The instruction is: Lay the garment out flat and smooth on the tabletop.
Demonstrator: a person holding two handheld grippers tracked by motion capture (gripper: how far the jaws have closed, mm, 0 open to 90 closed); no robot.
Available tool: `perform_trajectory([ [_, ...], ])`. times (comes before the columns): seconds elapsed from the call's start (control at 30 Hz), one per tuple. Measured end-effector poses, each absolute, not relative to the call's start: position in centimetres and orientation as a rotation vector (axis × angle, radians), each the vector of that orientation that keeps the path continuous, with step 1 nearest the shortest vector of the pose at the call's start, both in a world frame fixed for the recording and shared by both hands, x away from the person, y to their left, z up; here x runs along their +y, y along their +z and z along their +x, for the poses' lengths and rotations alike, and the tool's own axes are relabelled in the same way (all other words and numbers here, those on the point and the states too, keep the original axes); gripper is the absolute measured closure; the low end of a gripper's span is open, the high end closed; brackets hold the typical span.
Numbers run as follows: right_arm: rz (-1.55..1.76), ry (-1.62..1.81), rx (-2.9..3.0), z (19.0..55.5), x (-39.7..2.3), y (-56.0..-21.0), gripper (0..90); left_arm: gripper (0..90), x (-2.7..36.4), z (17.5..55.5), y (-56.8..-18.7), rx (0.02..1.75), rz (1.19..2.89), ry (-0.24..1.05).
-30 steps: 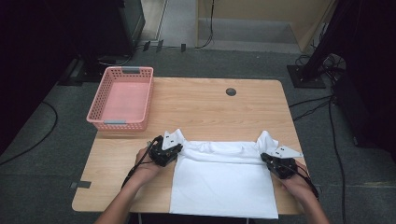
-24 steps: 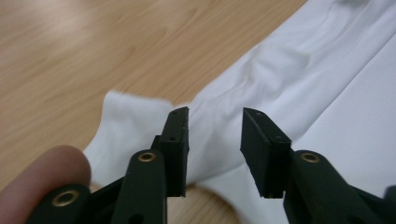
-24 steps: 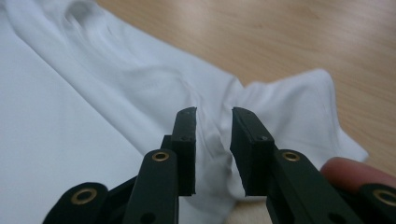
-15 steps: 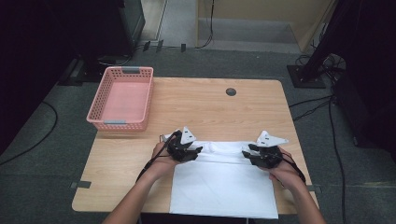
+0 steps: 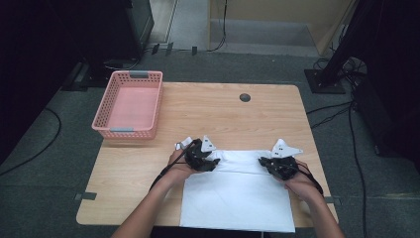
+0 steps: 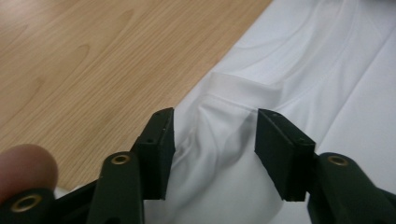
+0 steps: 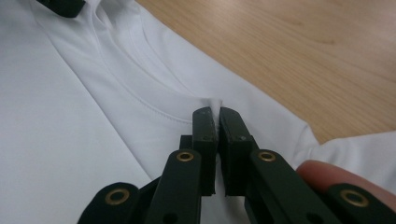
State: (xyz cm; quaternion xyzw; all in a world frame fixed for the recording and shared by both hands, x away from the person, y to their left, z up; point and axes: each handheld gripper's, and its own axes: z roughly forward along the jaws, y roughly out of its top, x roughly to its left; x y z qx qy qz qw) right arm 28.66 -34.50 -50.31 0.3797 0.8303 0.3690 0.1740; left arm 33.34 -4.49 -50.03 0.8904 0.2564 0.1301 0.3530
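A white T-shirt (image 5: 237,198) lies flat at the front of the wooden table (image 5: 208,114), its collar end toward the far side. My left gripper (image 5: 214,162) rests at the shirt's upper left corner. Its jaws (image 6: 215,140) have just been opening and stand apart, astride a raised ridge of cloth (image 6: 224,112) without squeezing it. At the upper right, beside the collar seam (image 7: 154,105), my right gripper (image 5: 265,163) is shut, and a small pinch of shirt cloth stands between its fingertips (image 7: 218,114).
A pink plastic basket (image 5: 124,133) stands at the table's far left. A round cable hole (image 5: 244,97) sits near the far edge. Bare wood lies between the basket and the shirt. The left gripper's tip (image 7: 60,5) shows at the top left of the right gripper view.
Both hands have moved inward along the shirt's top edge, and the outer flaps there are folded in. The left jaws have opened.
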Motion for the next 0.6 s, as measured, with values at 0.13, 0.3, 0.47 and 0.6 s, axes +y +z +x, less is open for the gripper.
perform_trajectory([
  [0.13,0.919,1.131,2.298,27.7,-34.4,-49.4,87.4,47.5,-4.4,33.8,-50.3,0.69,2.317,0.315],
  [0.3,0.758,1.218,2.259,26.4,-34.5,-48.1,87.3,46.2,-4.4,33.9,-50.5,0.681,2.334,0.254],
  [0.47,0.78,1.196,2.281,26.2,-35.0,-48.7,87.3,69.6,-4.3,33.7,-49.9,0.679,2.298,0.254],
  [0.6,0.818,1.183,2.285,26.1,-35.0,-49.2,87.1,85.9,-3.8,33.8,-49.6,0.732,2.248,0.226],
])
